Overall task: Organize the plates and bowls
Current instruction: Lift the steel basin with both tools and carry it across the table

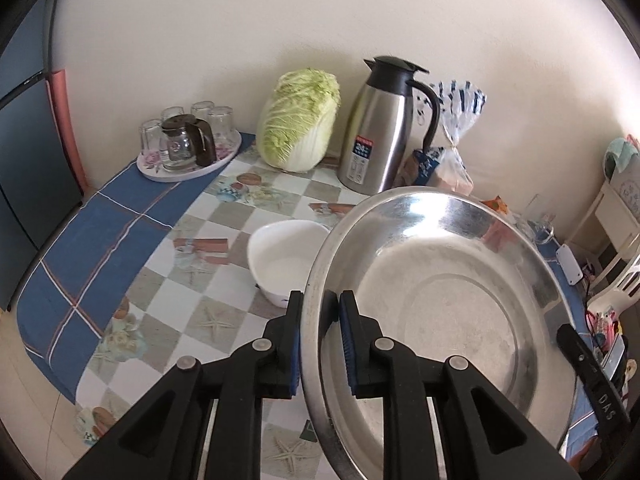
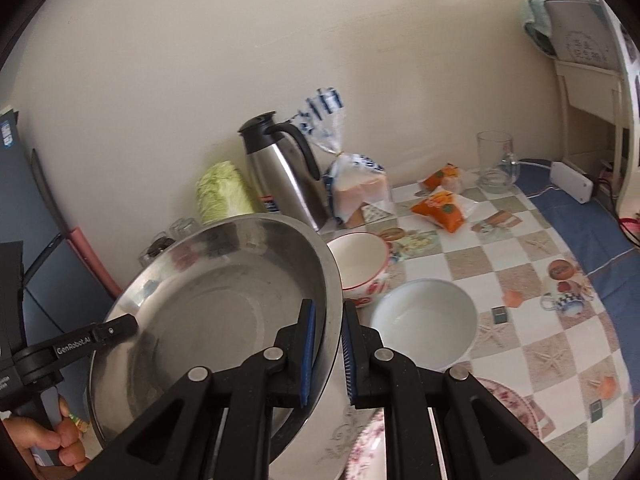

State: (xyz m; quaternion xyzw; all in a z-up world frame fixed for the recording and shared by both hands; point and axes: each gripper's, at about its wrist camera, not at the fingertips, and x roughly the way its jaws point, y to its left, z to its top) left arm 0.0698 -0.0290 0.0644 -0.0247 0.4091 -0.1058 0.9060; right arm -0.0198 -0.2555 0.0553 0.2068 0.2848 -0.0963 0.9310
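Two handheld grippers clamp opposite sides of a large steel basin (image 1: pixel 452 304), carrying it tilted above a table (image 1: pixel 168 292) spread with a checked seaside-print cloth over a blue one. From the left wrist camera, the left gripper (image 1: pixel 320 344) has its blue-padded jaws pinched on the basin's near rim, one pad outside the wall and one inside, while the tip of the right gripper (image 2: pixel 328 354) shows at the far rim. The right wrist camera gives the mirror view: its jaws clenched on the rim, the left tool gripping the other side, with a person's hand (image 2: pixel 48 444) wrapped round that handle. Below the raised basin sit a plain white bowl (image 2: pixel 426 322) and, just behind it, a red-patterned bowl (image 2: pixel 362 268); a floral plate (image 2: pixel 508 400) lies near the right gripper. Along the wall stand a napa cabbage (image 1: pixel 298 120), a steel thermos jug (image 1: pixel 384 128), a bagged loaf (image 2: pixel 360 188), and a tray (image 1: pixel 188 170) of upturned glasses with a small glass teapot. Orange snack packets (image 2: pixel 440 204) and a glass mug (image 2: pixel 496 162) lie farther right.
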